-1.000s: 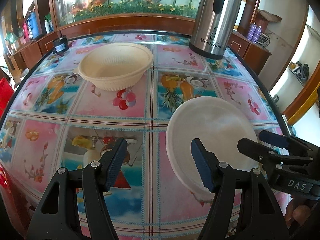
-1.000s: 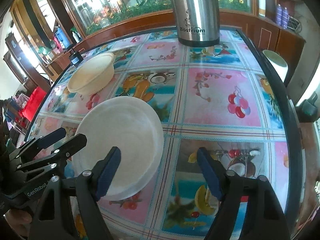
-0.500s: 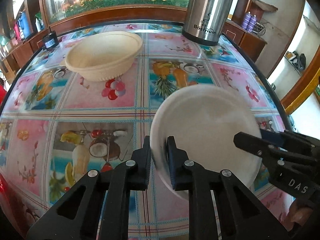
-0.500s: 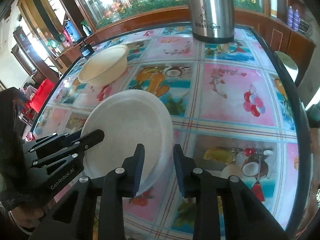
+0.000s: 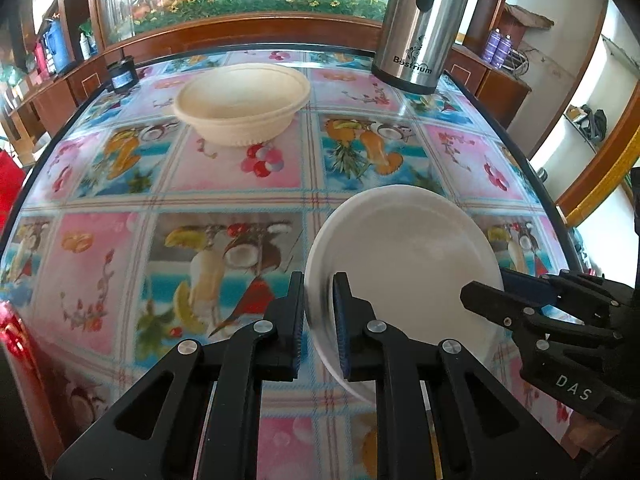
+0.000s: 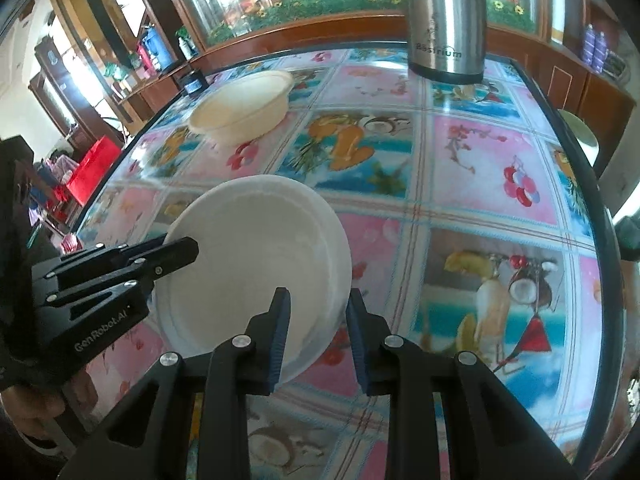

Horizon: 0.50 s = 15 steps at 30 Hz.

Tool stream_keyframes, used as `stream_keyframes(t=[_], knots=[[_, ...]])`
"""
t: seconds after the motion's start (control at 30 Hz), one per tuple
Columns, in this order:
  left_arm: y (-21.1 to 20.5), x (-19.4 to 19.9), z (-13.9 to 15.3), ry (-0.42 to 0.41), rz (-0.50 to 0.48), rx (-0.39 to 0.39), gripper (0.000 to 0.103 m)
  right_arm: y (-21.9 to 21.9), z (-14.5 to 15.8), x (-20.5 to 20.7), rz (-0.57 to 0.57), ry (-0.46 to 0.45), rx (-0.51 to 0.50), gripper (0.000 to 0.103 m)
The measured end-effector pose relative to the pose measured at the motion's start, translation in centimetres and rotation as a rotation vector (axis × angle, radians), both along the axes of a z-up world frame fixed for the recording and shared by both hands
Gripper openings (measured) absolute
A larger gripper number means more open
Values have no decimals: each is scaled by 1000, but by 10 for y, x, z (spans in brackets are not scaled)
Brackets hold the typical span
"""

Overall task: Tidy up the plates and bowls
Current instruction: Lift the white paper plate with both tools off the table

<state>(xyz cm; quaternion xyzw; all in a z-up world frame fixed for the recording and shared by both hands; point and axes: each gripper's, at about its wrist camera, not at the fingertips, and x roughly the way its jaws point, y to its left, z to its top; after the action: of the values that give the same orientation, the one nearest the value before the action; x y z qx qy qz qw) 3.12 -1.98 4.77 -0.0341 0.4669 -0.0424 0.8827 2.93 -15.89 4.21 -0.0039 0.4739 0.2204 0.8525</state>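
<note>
Left claw [image 5: 318,316]: we see its two pads pressed together on the near-left rim of the white plate [image 5: 404,264], the rim pinched between them. Its jaws closed within the last second and now stand nearly together, only the plate's edge between.

Right claw [image 6: 316,336]: we see it clamped on the opposite rim of the same plate [image 6: 256,256], at about 5 o'clock on the plate in the right wrist view. Its jaws have likewise just closed, and stand a little wider than the left pair, with the thicker lip of the rim between the blue pads.

Each claw shows in the other's view: the right claw [image 5: 532,312] enters at 3 to 4 o'clock in the left wrist view, and the left claw [image 6: 132,264] at 9 o'clock in the right wrist view. We note a hand [image 6: 36,404] under the left tool's body.

Plate: near edge of the tabletop [image 5: 224,168], tilted; we cannot tell whether any of it touches the cloth.

Bowl [image 5: 242,102]: cream, upright, at 11 o'clock from the plate, well apart from it, on the fruit-patterned cloth.

Steel flask [image 5: 424,28]: upright at 1 o'clock, far edge of the tabletop. A small dark jar [image 5: 122,76] sits at the far left edge, beyond the bowl.
</note>
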Motion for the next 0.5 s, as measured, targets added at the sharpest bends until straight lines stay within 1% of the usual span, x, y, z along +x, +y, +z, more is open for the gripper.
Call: stream_keyframes(t=[0.13,0.33,0.5], knots=[[7,-11,0,14,2,-6,13,8,2,-9,19,-1,-20,27],[14,-24,5,21,-1,-41,13,15,9,-15,31,-2,-61,25],[21,-35,14,8,6,-48,13,23,18,-23,45,-10,-77,25]])
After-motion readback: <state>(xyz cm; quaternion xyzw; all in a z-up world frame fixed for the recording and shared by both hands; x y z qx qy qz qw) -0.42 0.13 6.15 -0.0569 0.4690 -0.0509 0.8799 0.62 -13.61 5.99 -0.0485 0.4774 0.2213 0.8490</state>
